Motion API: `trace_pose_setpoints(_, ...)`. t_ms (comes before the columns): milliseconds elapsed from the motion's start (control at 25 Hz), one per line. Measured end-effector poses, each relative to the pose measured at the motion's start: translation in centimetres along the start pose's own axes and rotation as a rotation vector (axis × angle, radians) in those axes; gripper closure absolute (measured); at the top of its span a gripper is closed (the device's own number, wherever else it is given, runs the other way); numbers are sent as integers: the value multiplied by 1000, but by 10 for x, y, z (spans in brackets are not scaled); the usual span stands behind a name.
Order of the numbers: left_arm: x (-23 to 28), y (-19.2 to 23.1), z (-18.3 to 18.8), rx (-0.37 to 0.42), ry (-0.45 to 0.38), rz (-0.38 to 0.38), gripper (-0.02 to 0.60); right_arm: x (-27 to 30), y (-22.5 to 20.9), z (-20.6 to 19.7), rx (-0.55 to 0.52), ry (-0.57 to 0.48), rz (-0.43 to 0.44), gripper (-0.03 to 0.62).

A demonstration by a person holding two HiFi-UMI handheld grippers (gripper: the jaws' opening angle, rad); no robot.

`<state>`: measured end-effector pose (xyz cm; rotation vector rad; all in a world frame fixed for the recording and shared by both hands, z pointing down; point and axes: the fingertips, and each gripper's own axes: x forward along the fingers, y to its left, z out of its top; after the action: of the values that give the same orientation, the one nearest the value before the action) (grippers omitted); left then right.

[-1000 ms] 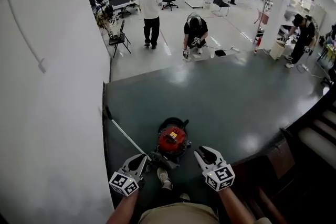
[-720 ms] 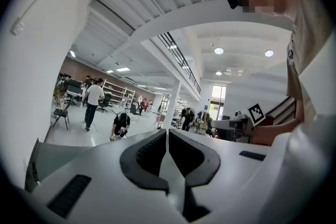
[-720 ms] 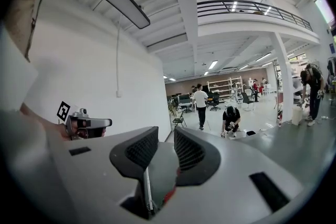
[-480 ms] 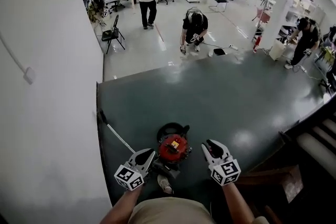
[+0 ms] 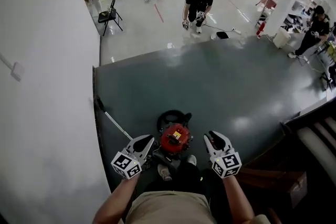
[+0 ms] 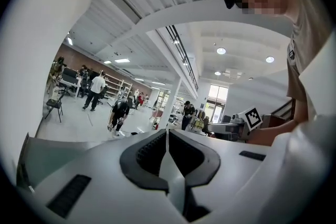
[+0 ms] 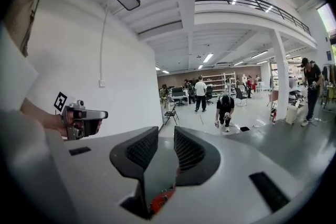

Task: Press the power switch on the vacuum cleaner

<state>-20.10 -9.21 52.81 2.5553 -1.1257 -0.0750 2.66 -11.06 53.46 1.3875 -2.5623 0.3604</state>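
1. A thin wand (image 5: 113,124) lies on the dark floor mat (image 5: 220,86).
2. The left gripper (image 5: 148,140) hovers just left of the vacuum cleaner, jaws pressed together on nothing.
3. The red vacuum cleaner (image 5: 175,138) sits on the mat, between both grippers.
4. The right gripper (image 5: 213,137) hovers just to its right, jaws slightly spread, empty.

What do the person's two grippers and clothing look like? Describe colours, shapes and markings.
The left gripper and right gripper are alike: white shells tapering to two jaws with black ribbed pads, each carrying a cube of black-and-white square markers at the back. The person wears a tan top.
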Motion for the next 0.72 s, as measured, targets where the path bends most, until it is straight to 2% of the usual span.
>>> trace_pose_setpoints(160,21,28,-16,-12,35,25,575,31,-21,-27,12,55,7,493)
trace_pose_setpoints(440,67,62,-49,-52,99,88,575,86,-61,-74,-41,164,59,493)
trace_pose_setpoints(560,94,80,-71,-53,133,103,575,119,-82,-104,-58,196,75,493)
trace_pose_setpoints(720,125,110,-104,-92,151,133,575,165,-105,-154,-46,229,87,493)
